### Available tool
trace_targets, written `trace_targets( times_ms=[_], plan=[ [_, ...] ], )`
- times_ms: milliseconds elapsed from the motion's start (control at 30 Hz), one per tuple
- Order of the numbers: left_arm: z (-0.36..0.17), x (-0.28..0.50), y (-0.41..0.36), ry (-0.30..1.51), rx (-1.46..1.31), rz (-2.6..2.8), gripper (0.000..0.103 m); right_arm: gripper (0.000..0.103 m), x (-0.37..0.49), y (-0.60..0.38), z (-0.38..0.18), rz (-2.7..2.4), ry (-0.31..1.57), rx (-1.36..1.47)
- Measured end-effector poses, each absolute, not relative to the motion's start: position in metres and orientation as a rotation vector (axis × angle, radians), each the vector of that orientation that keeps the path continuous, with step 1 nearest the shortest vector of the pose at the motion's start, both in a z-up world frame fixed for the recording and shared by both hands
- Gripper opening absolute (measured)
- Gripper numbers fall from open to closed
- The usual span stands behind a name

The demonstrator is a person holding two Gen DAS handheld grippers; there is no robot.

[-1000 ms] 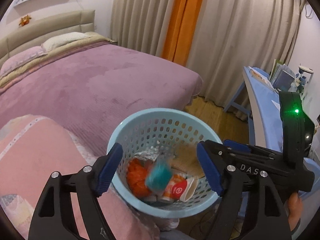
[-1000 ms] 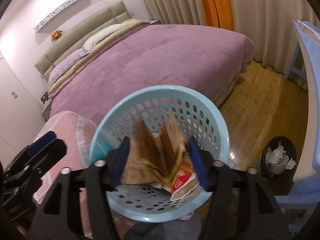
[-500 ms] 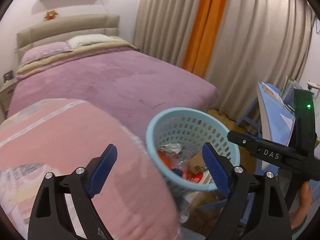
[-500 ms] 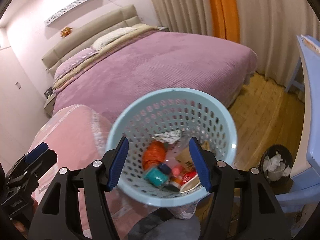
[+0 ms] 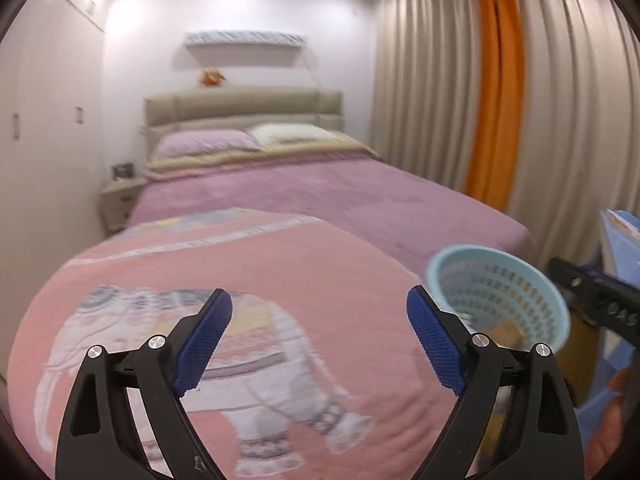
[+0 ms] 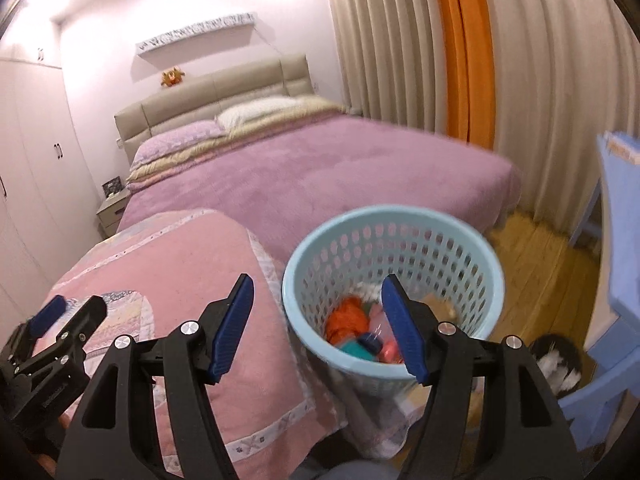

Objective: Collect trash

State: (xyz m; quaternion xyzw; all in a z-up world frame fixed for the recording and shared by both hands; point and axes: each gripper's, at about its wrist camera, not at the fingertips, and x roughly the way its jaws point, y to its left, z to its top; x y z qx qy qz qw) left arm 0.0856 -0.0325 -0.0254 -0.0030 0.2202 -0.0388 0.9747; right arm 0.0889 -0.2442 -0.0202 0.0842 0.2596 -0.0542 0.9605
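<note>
A light blue perforated basket (image 6: pixel 394 240) stands at the foot of the bed, right of a pink elephant-print blanket (image 5: pixel 240 280). It holds trash: an orange crumpled piece (image 6: pixel 346 320), a teal item (image 6: pixel 354 348), a red-and-white cup and a brown paper piece (image 6: pixel 438 306). My right gripper (image 6: pixel 320 328) is open and empty, its right finger over the basket's opening. My left gripper (image 5: pixel 320 340) is open and empty above the pink blanket, with the basket (image 5: pixel 500 280) to its right. The left gripper also shows in the right wrist view (image 6: pixel 52 320) at the far left.
A purple-covered bed (image 6: pixel 320 168) with pillows fills the middle. Beige and orange curtains (image 6: pixel 460 52) hang at the right. A blue desk (image 6: pixel 620 200) stands at the right edge, a black waste bin (image 6: pixel 558 364) with white paper below it. A nightstand (image 5: pixel 120 200) stands left of the bed.
Both grippers let their trash fall into the basket, then pulled back and up. The left one swung left over the pink blanket; the basket now sits to its right.
</note>
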Motion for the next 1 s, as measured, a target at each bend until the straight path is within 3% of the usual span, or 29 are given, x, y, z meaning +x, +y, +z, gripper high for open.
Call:
trace_targets(
  times_ms=[300,1000],
  plan=[
    [-0.033,0.072,-0.022,0.373,0.022,-0.033,0.09,0.063,0.066,-0.22,-0.02,-0.141,0.4,0.093],
    [-0.046,0.068,-0.01,0.38,-0.035,-0.049,0.096,0.063,0.077,-0.208,-0.042,-0.174,0.429,0.035]
  ],
)
